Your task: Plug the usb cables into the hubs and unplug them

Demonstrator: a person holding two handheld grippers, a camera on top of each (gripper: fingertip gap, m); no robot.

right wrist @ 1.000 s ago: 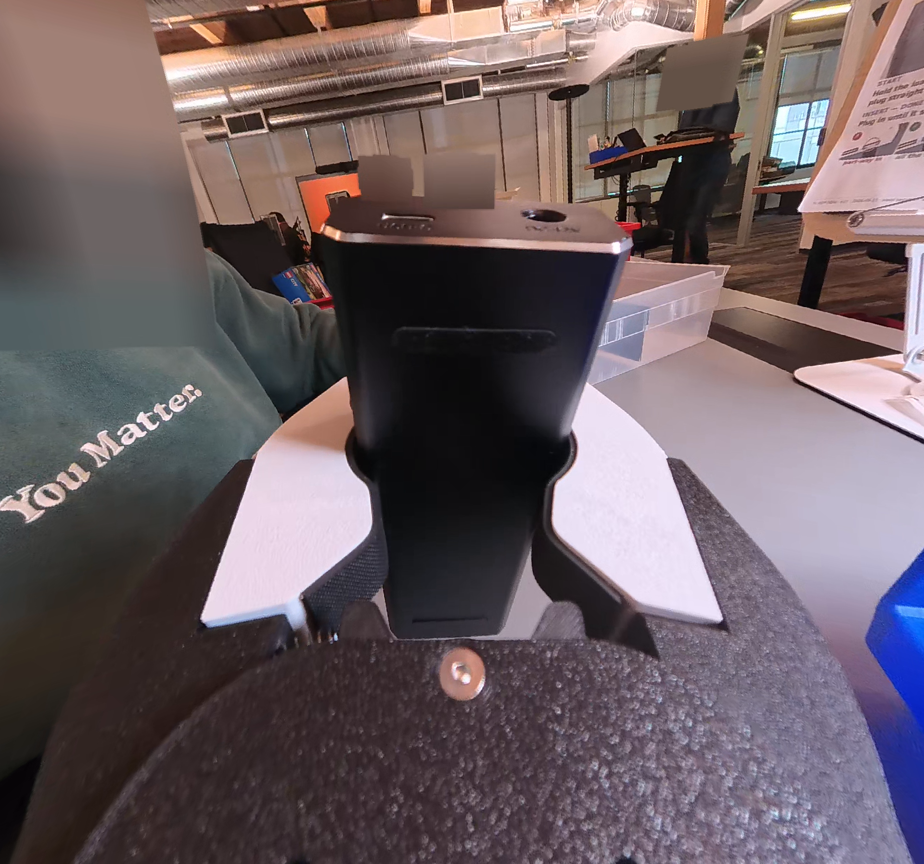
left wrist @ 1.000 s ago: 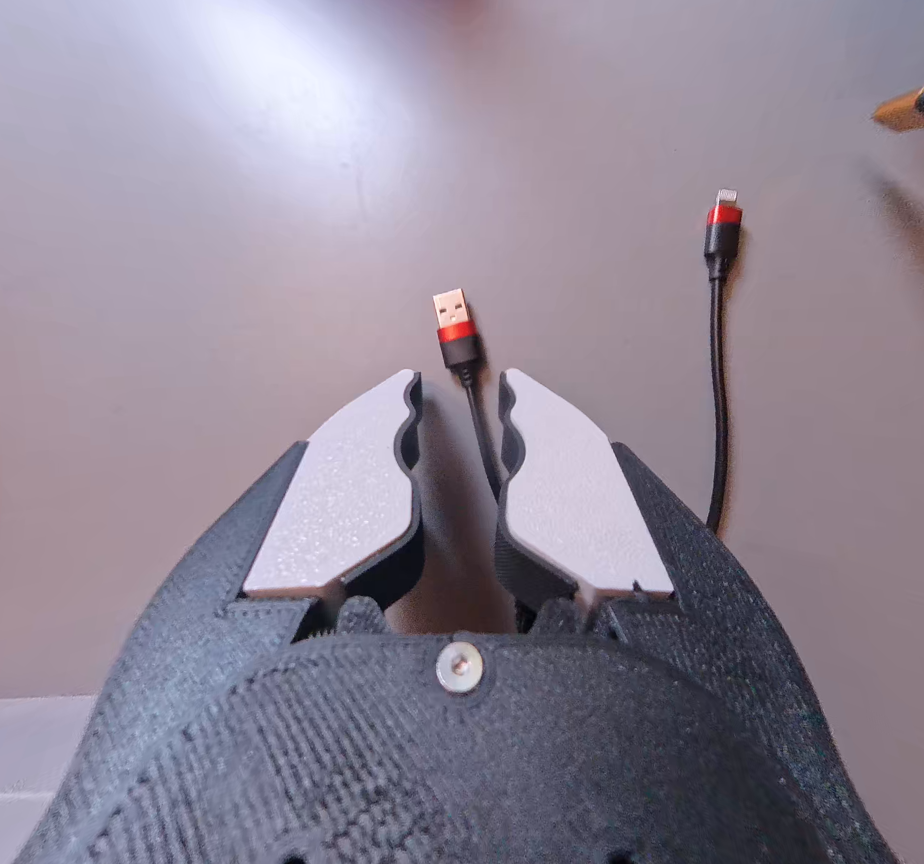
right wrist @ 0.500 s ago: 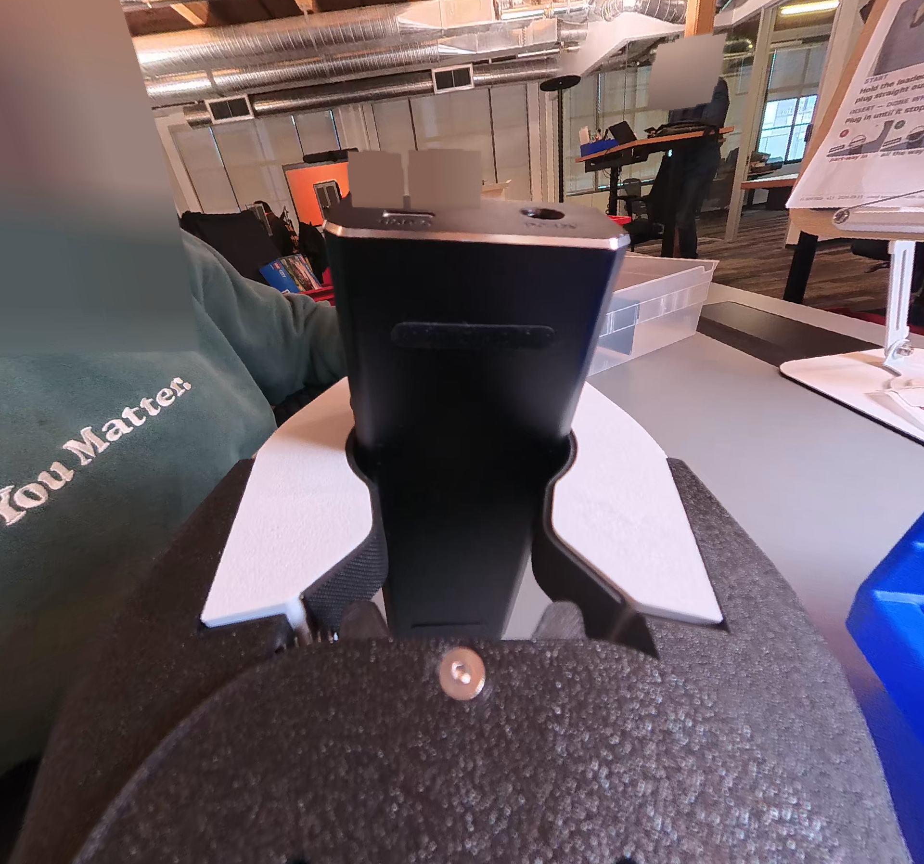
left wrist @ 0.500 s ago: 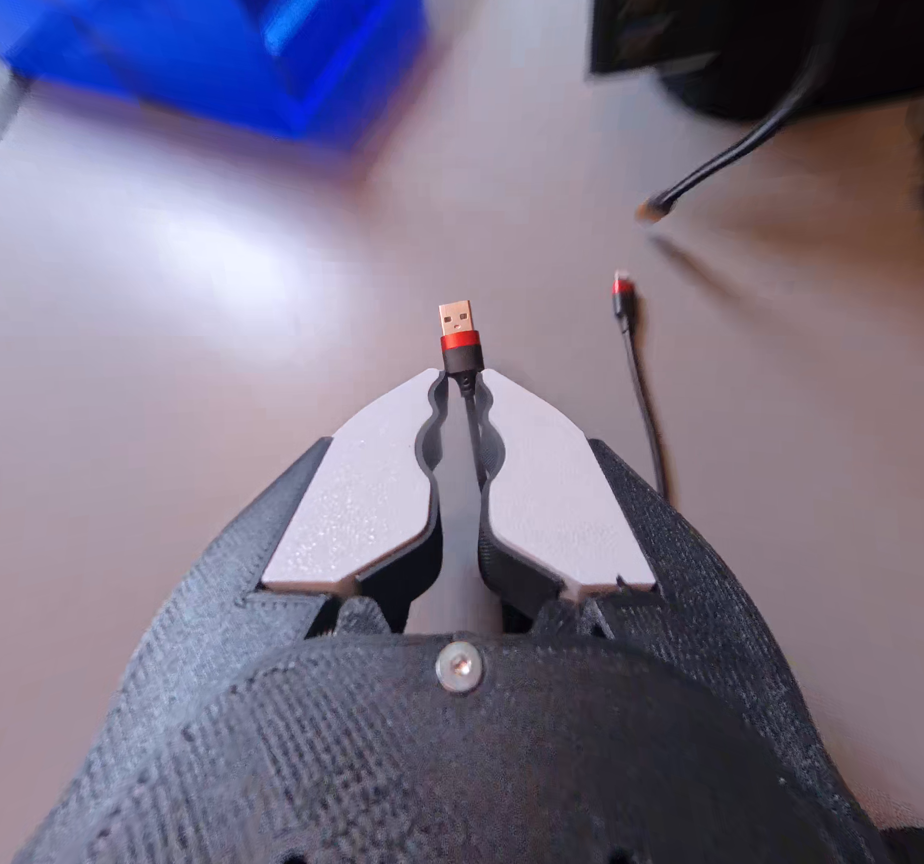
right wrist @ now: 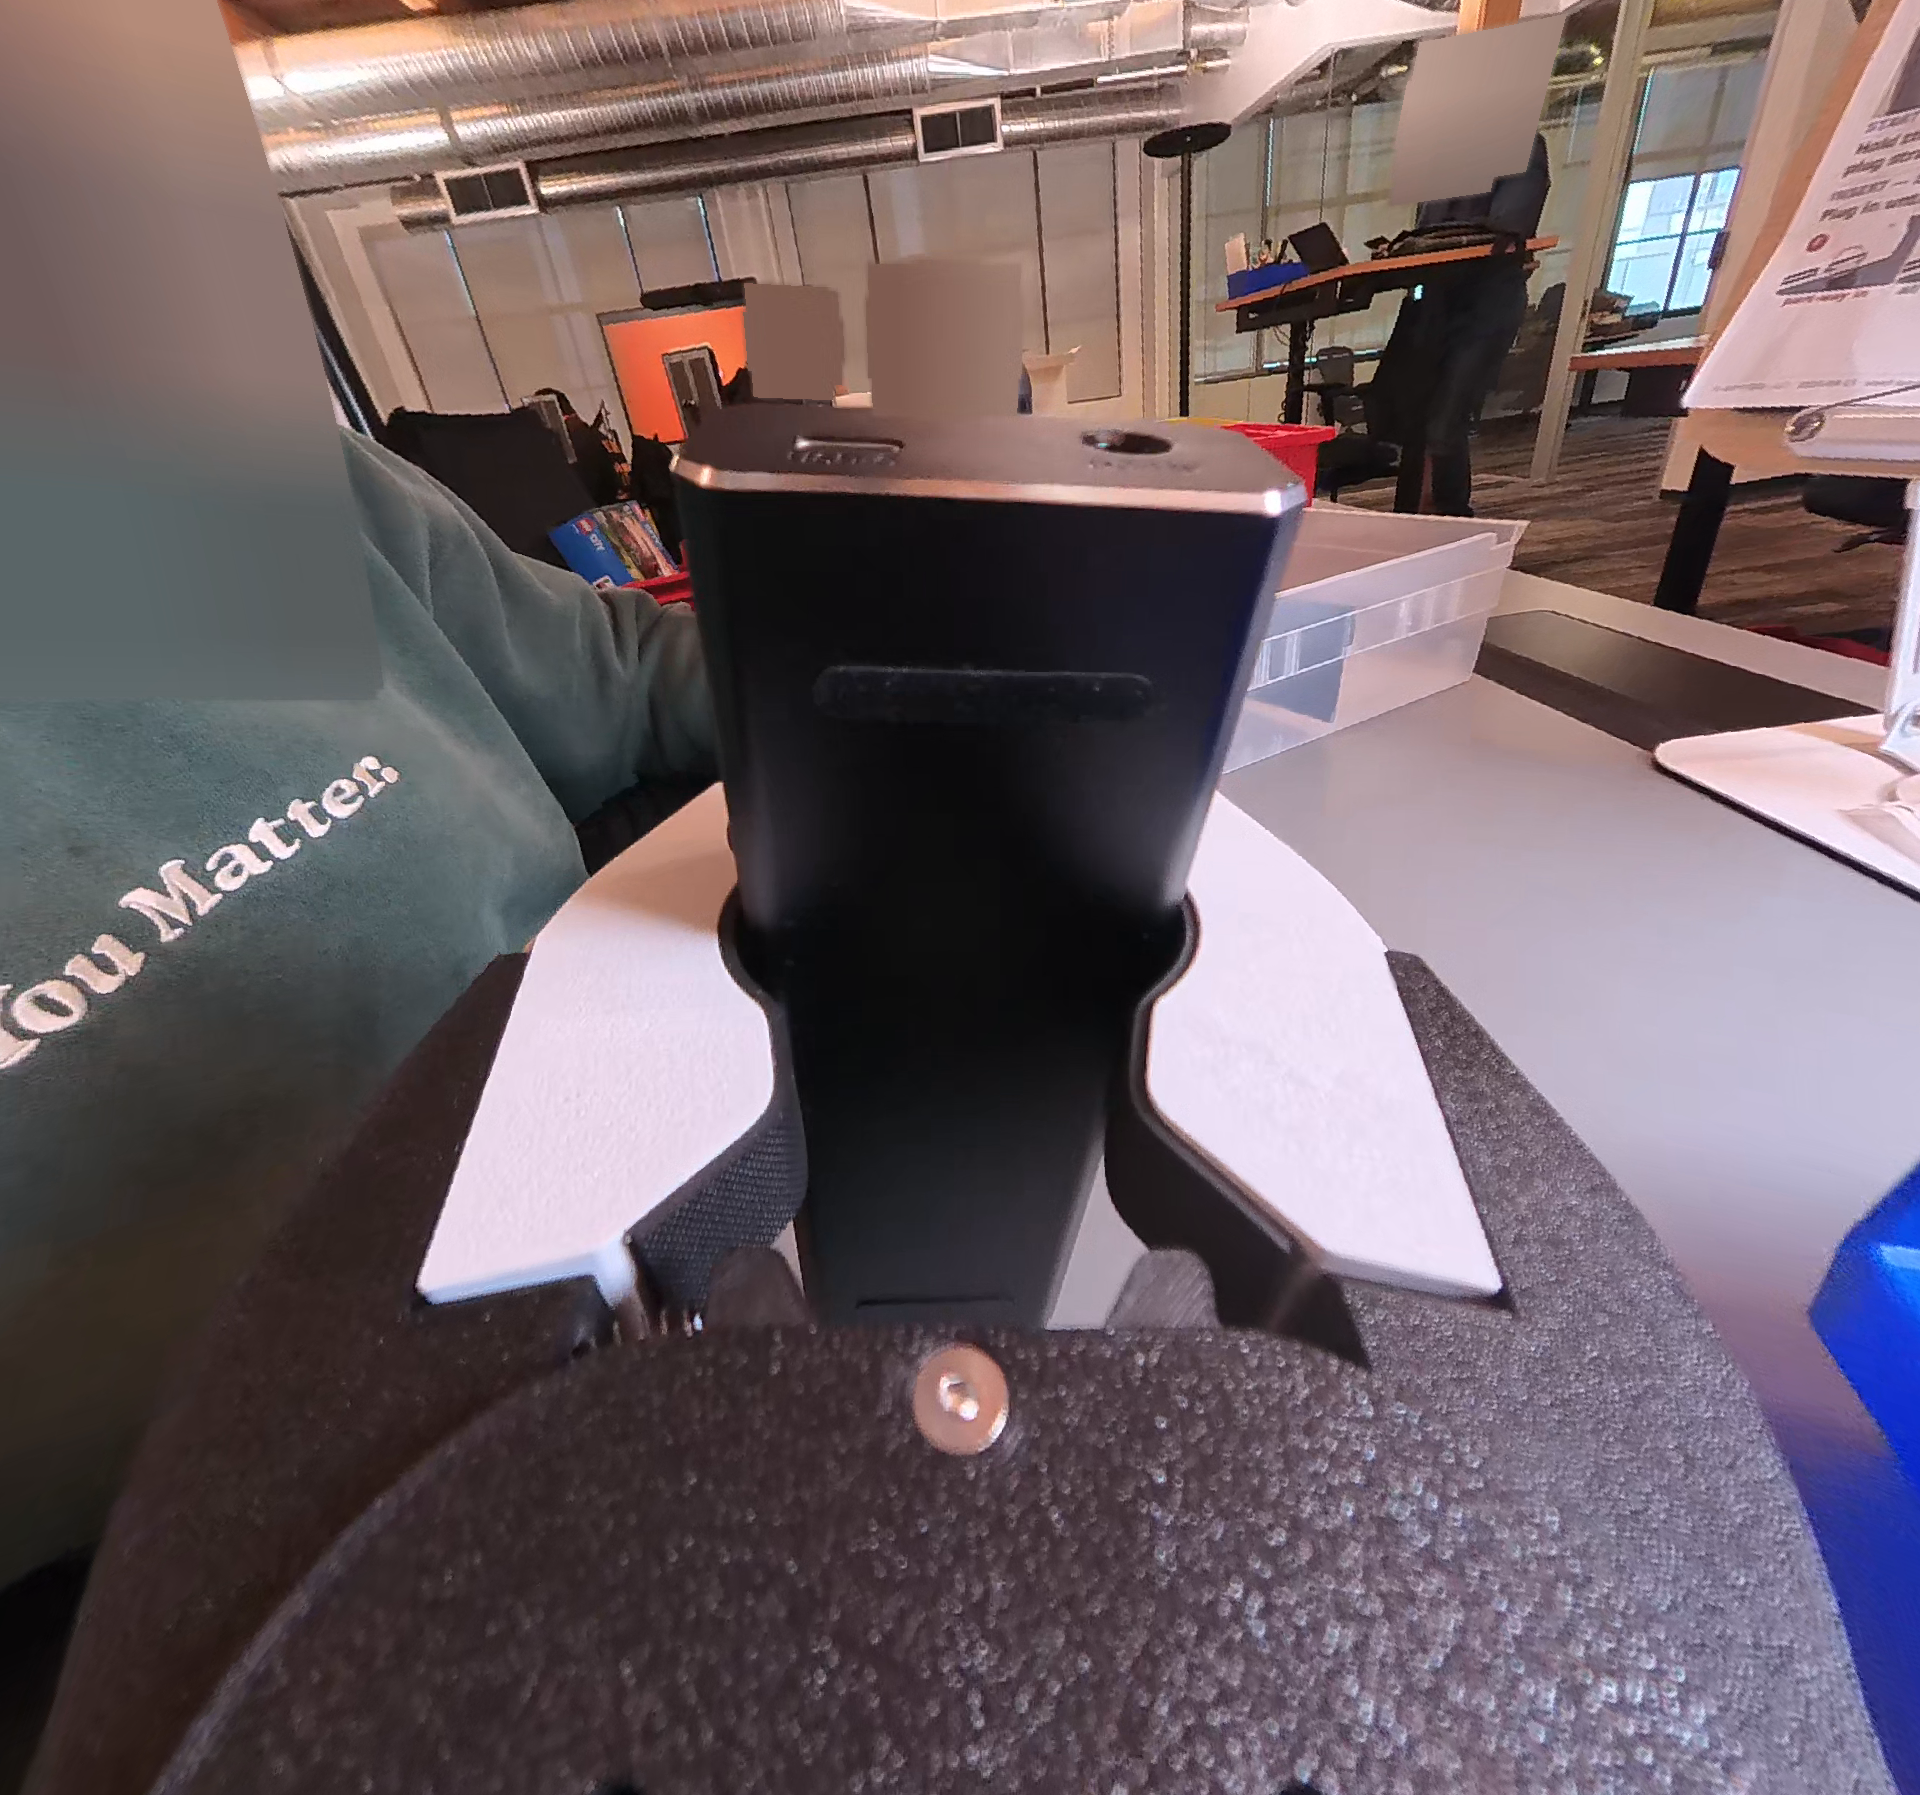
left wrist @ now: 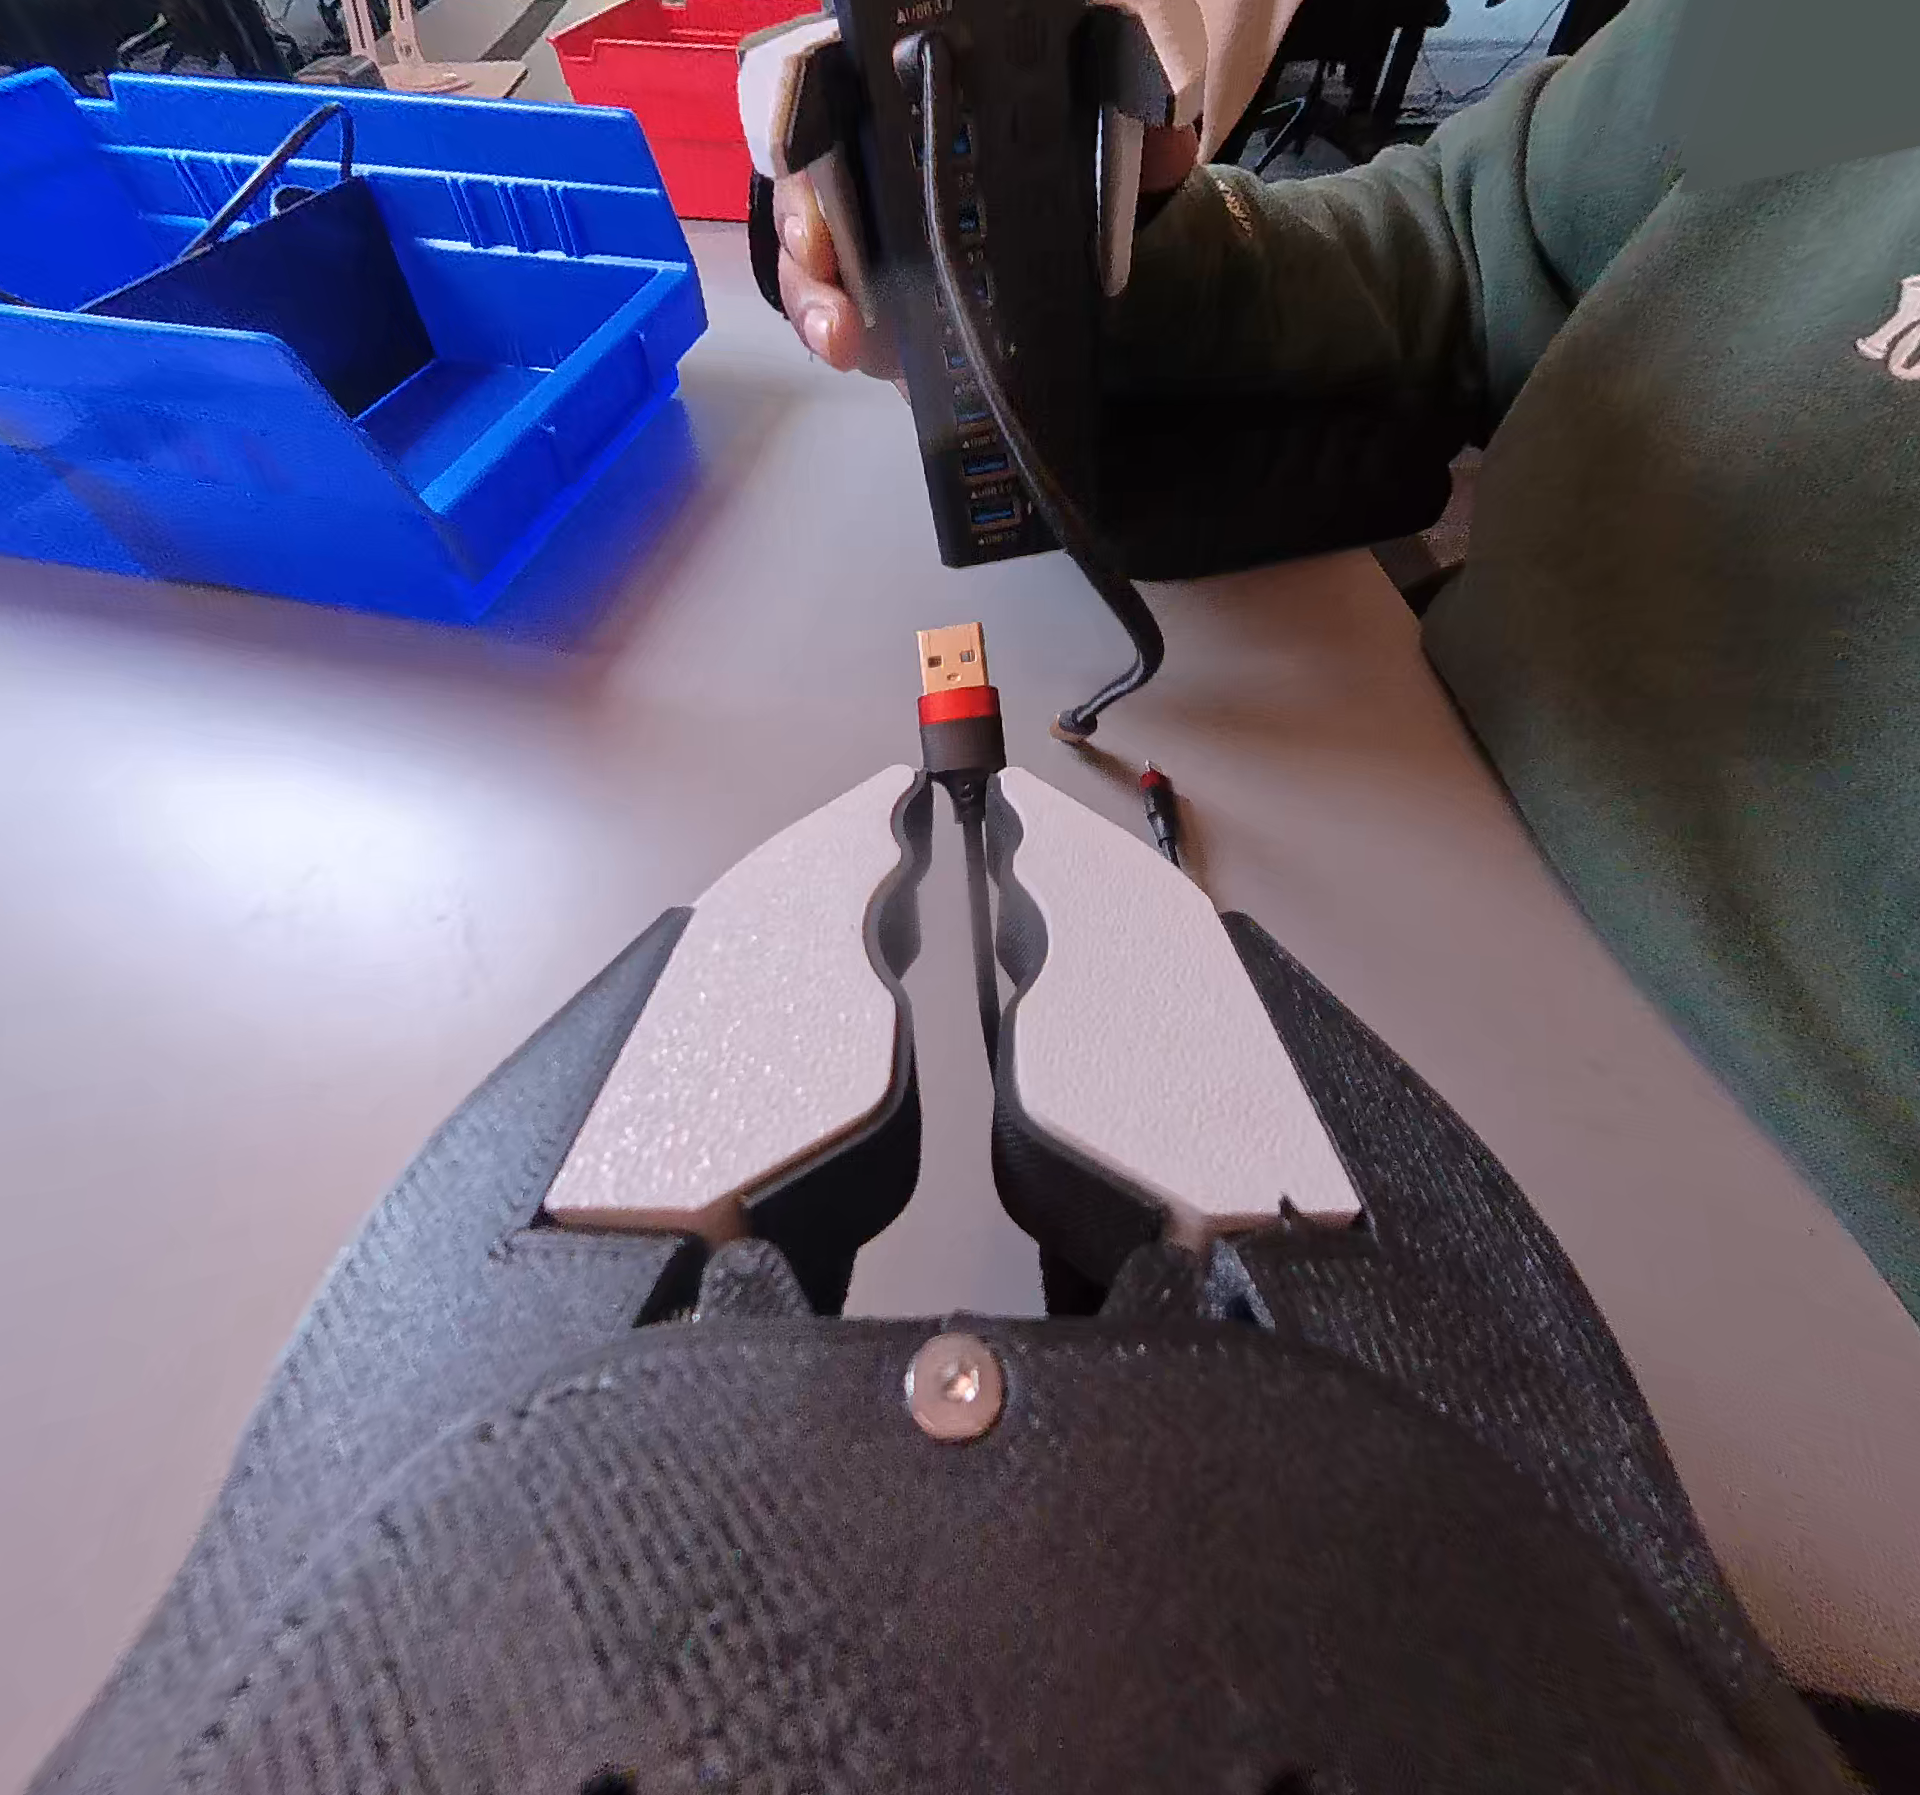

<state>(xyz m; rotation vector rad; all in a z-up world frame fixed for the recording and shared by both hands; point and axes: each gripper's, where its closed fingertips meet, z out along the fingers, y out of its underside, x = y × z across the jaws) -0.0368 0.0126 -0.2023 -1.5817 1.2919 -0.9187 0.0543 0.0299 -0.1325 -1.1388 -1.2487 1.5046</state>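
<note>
**Black hub held up, red-collared plug pointed at it**

Grey, pebbled finger plates of the left gripper [left wrist: 958, 777] are closed to a narrow slit on the thin black USB cable [left wrist: 977, 924], pinching it just behind its plug. The USB plug [left wrist: 952, 659], gold metal with a red collar and black sleeve, sticks out past the fingertips and points toward the lower end of the black hub [left wrist: 982, 291], with a small gap between them. The cable's other end [left wrist: 1153, 789], also red-collared, lies on the grey table [left wrist: 312, 862] just right of the gripper.

The right gripper [right wrist: 956, 924] is clamped on the hub [right wrist: 977, 706], its 2 white fingers [right wrist: 644, 1049] pressed against the hub's sides, with the hub's end face rising past them. In the left wrist view the hub hangs above the table, a row of blue ports facing the camera and its own black cord [left wrist: 1039, 457] trailing down to the tabletop.

A blue bin [left wrist: 343, 343] sits to the left, a red bin [left wrist: 675, 72] behind it. A person's green sleeve [left wrist: 1558, 311] fills the right side.
</note>
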